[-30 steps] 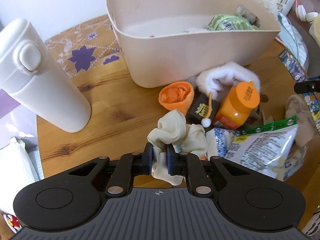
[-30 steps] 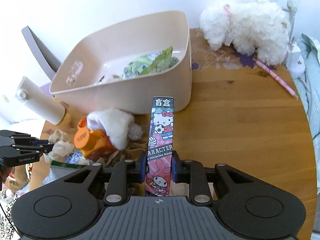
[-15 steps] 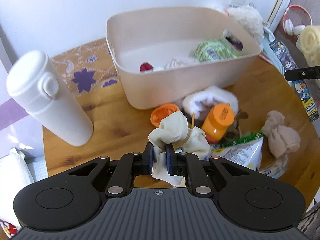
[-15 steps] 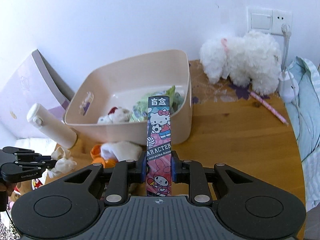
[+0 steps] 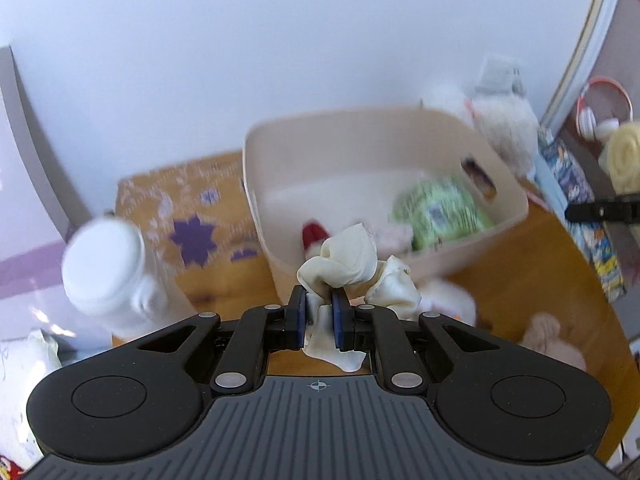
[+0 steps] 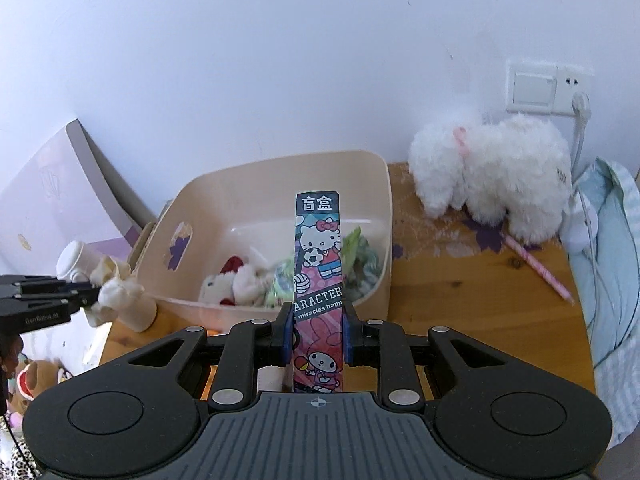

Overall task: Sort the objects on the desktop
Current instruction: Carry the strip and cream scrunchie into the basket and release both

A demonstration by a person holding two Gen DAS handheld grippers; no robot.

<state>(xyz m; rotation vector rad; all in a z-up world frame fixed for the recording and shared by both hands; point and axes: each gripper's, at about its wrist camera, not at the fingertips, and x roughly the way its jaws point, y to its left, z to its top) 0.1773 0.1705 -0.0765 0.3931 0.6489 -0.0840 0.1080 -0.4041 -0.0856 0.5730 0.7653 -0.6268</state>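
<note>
My left gripper (image 5: 319, 300) is shut on a crumpled cream cloth (image 5: 352, 264), held in the air in front of the beige plastic bin (image 5: 440, 128). In the right wrist view that same cloth (image 6: 116, 284) hangs at the left of the bin (image 6: 280, 168). My right gripper (image 6: 316, 312) is shut on a tall cartoon blind box (image 6: 319, 248), upright above the bin's near wall. Inside the bin lie a green snack bag (image 5: 440, 208) and small plush toys (image 6: 236, 280).
A white thermos (image 5: 108, 272) stands left of the bin on the round wooden table (image 6: 460, 300). A fluffy white plush dog (image 6: 492, 168) and a pink pen (image 6: 536, 268) lie at the back right. Loose items, among them a beige cloth bundle (image 5: 548, 340), sit near the table's front.
Both grippers have risen with their loads; the table and bin now sit lower and farther in both views. The left view tilted up toward the wall and is blurred.
</note>
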